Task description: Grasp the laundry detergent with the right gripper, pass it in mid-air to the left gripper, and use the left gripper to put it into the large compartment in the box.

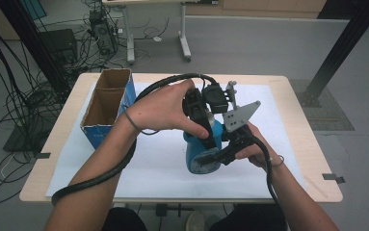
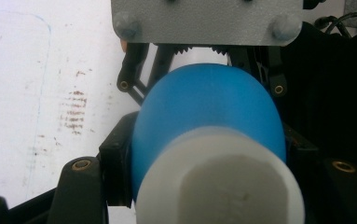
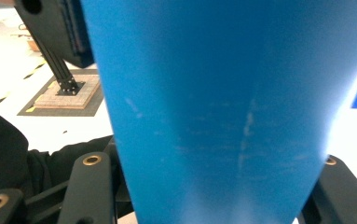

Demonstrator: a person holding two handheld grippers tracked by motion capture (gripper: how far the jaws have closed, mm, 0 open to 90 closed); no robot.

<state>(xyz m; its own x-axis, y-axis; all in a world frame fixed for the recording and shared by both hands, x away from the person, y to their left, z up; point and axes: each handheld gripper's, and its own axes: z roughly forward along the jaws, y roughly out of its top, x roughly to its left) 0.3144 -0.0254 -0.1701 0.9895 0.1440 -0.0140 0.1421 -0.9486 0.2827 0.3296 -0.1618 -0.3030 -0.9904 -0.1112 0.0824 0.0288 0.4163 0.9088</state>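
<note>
the blue bottle (image 1: 199, 156) is clamped between the jaws of both the left gripper (image 1: 206, 127) and right gripper (image 1: 223, 155). its long axis is seen running from the left gripper's own camera, white cap (image 2: 218, 179) nearest, toward the right gripper beyond.

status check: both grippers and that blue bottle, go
Left gripper shut on blue bottle's white cap end. Right gripper shut on its body. Cardboard box off left, apart.

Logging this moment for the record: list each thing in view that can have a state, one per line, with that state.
Blue plastic bottle with white cap: off the table, held between both grippers, cap on.
Left gripper: shut on the bottle near its cap.
Right gripper: shut on the bottle's body.
Blue-sided cardboard box: upright on the table, top open, two compartments.
</note>
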